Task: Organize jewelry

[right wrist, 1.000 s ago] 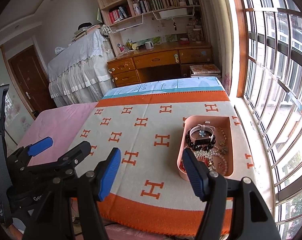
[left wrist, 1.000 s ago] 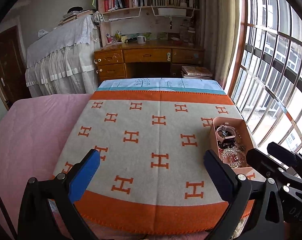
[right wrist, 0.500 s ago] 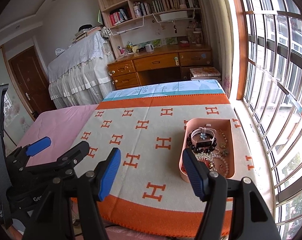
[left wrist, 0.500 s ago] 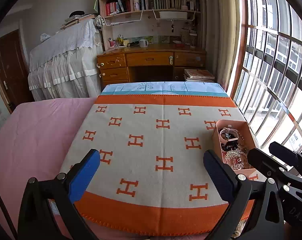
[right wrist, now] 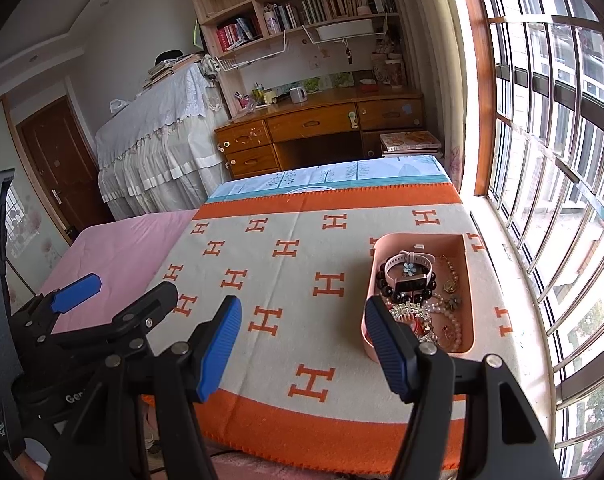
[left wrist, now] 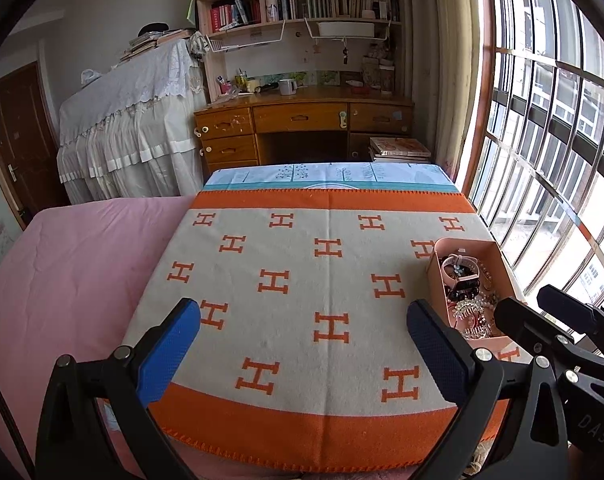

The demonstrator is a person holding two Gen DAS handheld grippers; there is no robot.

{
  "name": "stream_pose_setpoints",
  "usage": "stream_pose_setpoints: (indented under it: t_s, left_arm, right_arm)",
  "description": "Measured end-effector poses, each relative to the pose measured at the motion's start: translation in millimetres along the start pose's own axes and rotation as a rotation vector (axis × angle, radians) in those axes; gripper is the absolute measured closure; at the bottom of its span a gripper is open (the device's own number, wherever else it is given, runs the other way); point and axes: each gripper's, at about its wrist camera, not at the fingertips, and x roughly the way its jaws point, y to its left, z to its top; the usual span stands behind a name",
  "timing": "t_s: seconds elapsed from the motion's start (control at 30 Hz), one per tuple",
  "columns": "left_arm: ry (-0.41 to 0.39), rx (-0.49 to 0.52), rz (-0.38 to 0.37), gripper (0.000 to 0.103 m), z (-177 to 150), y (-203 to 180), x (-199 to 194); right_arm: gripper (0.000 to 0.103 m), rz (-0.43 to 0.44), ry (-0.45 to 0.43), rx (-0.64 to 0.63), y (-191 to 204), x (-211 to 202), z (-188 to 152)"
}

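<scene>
A pink tray lies on the right side of an orange and grey blanket. In it lie a pink watch, a black bead bracelet, a pearl string and a silver comb, all heaped together. The tray also shows in the left wrist view. My right gripper is open and empty, above the blanket's near edge, left of the tray. My left gripper is open and empty over the blanket's near part.
The blanket covers a table beside a pink bed. A barred window runs along the right. A wooden desk with bookshelves stands at the far wall, and a white-draped cabinet at its left.
Both grippers have pulled back and risen a little, so the tray and blanket appear farther away. Nothing was taken hold of; both jaws stay open.
</scene>
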Motion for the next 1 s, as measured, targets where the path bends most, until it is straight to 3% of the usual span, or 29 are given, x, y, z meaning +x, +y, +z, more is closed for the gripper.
stream_pose_setpoints:
  t_s: [1.0]
  left_arm:
    - [0.024,0.003,-0.026,0.001,-6.5,9.3,2.4]
  right_arm:
    - [0.038,0.003,0.005,0.026,12.1,10.2,-10.9]
